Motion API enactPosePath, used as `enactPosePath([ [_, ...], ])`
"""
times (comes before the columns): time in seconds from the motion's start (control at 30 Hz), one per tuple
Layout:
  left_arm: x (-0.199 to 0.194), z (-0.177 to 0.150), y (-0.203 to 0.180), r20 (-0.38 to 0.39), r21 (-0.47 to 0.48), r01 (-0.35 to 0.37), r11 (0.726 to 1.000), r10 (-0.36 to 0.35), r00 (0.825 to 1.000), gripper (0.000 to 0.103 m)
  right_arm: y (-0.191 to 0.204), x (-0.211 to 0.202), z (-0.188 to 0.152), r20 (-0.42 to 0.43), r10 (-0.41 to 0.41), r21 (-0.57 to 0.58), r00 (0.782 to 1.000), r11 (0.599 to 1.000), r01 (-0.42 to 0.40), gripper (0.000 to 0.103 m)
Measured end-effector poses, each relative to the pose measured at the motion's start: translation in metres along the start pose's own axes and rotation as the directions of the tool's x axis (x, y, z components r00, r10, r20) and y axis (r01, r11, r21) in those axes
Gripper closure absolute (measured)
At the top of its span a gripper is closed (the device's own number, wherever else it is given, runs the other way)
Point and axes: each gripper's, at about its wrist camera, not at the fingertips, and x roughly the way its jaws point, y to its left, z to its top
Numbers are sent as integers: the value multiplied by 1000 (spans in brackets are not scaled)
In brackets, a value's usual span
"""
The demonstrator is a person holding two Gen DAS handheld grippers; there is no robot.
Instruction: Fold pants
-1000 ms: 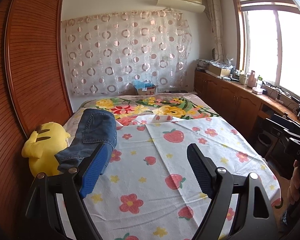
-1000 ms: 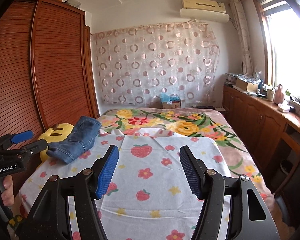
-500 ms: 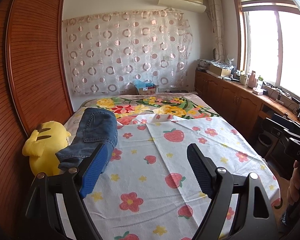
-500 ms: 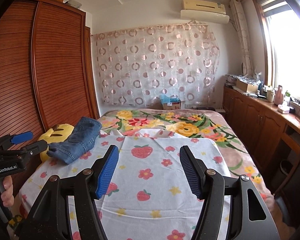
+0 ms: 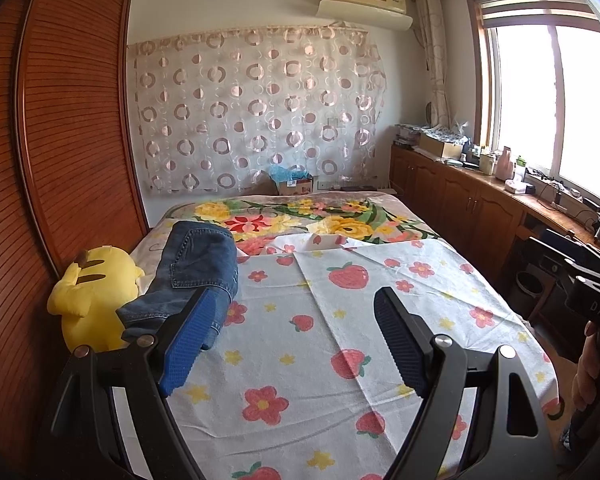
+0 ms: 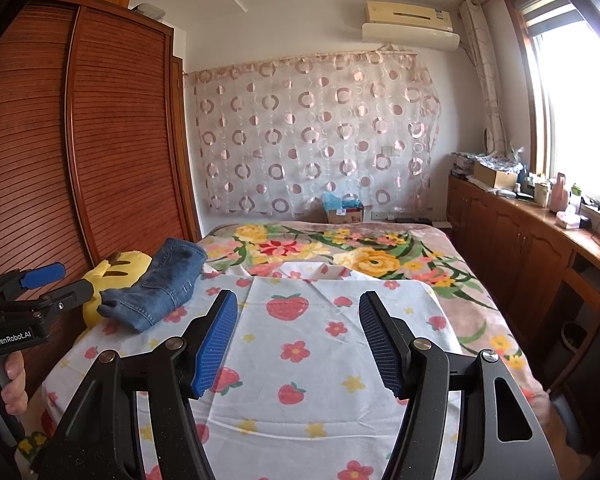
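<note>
The jeans (image 5: 192, 276) lie folded in a thick bundle at the far left side of the bed, resting on the strawberry sheet (image 5: 340, 344) with one edge up against the yellow plush (image 5: 92, 292) that sits by the wardrobe (image 5: 68, 128). From the right wrist view the jeans (image 6: 160, 284) are well off to the left, half leaning on that plush (image 6: 112, 272)

The left gripper (image 5: 296, 340) hangs above the sheet with its jaws wide apart and nothing between them; its blue left pad (image 5: 188, 344) crosses in front of the near corner of the jeans, and I cannot tell whether it touches the denim. The right gripper (image 6: 298, 344) is also spread, a little narrower, with only bare sheet (image 6: 300, 360) showing between its pads

In the right wrist view the left gripper (image 6: 40, 280) shows at the left edge, held by a hand (image 6: 4, 380) on its grip. In the left wrist view the other hand (image 5: 592, 364) shows at the right edge, holding the black body of the right tool

Beyond the sheet a flowered blanket (image 5: 320, 220) covers the far half of the bed, under a circle-patterned curtain (image 5: 256, 108)
</note>
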Motion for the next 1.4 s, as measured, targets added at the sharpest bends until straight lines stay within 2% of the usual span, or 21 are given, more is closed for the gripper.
enactPosePath([
  [1.4, -2, -2, 1, 4, 1, 0, 1000, 0, 1000, 21, -1, -2, -1, 5, 1, -3, 1000, 1000, -1, 38],
])
